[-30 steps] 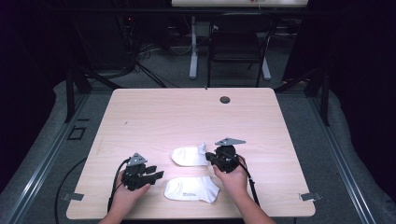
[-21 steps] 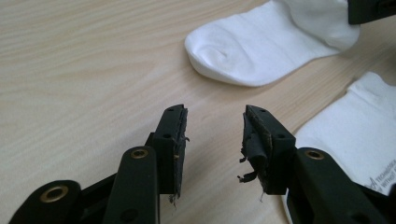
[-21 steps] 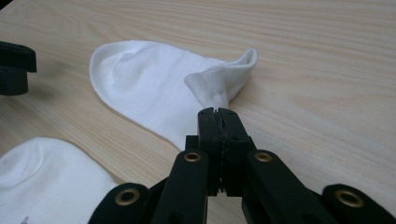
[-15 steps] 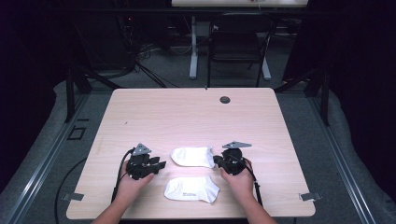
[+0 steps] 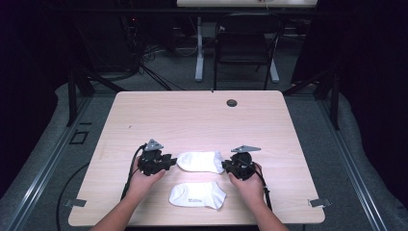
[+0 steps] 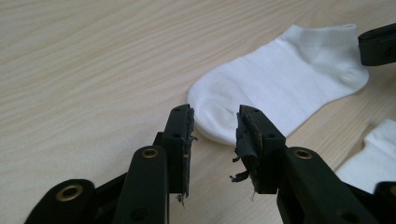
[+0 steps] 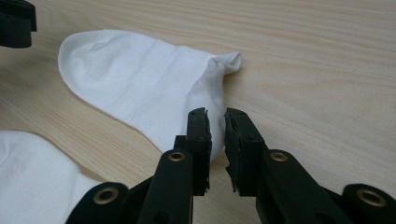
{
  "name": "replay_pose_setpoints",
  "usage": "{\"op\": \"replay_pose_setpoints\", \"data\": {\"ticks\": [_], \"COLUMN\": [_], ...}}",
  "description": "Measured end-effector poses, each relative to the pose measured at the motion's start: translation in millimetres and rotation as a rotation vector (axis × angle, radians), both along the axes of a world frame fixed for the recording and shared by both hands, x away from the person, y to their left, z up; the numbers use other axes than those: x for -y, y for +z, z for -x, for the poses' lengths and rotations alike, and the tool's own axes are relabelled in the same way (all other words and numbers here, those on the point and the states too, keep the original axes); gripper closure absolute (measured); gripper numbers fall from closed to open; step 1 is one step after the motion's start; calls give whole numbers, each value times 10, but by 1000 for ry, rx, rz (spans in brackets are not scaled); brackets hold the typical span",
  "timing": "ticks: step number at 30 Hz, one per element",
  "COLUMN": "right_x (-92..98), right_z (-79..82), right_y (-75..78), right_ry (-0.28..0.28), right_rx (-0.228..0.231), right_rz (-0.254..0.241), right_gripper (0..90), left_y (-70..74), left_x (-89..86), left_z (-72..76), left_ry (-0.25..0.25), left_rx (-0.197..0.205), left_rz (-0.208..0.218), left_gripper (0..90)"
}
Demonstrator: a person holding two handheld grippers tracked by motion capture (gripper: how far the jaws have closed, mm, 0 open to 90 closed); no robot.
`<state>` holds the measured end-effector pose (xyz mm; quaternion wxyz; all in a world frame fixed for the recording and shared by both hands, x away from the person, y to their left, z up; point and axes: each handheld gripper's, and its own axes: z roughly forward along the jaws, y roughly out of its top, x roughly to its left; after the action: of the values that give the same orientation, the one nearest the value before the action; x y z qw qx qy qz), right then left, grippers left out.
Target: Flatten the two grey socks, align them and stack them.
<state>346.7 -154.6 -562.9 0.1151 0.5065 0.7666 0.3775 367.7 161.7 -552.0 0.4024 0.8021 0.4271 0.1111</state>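
Two white ankle socks lie on the wooden table. The farther sock lies flat between both grippers, and the nearer sock lies in front of it. My left gripper is at the farther sock's toe. Its jaws have just been closing and stand apart, with the toe tip between them and no pad pressing on it. My right gripper is at the cuff end. Its jaws have just been opening; a narrow empty gap shows, with the cuff edge beside one jaw.
A dark round grommet sits in the table's far side. A chair and desk legs stand behind the table. The nearer sock lies close under both hands. Bare wood stretches beyond the socks.
My left gripper has moved away from the person to the farther sock's toe. My right gripper shifted slightly right, and the sock now lies stretched out flat between the two.
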Motion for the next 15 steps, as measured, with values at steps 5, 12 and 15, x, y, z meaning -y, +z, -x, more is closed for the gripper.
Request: {"op": "replay_pose_setpoints", "data": {"ticks": [5,12,15], "right_x": [37,71,74], "right_z": [-2,-10,-17], "right_y": [16,29,26], "right_ry": [-12,-9,-14], "right_rx": [-3,-1,6], "right_rz": [-5,-6,-9], "right_gripper": [776,752,745], "left_y": [31,-5,-33], "left_x": [45,18,21], "left_z": [-76,-145,-169], "left_ry": [7,23,28], "left_rx": [11,-16,-14], "left_rz": [1,11,10], "left_gripper": [627,611,610]}}
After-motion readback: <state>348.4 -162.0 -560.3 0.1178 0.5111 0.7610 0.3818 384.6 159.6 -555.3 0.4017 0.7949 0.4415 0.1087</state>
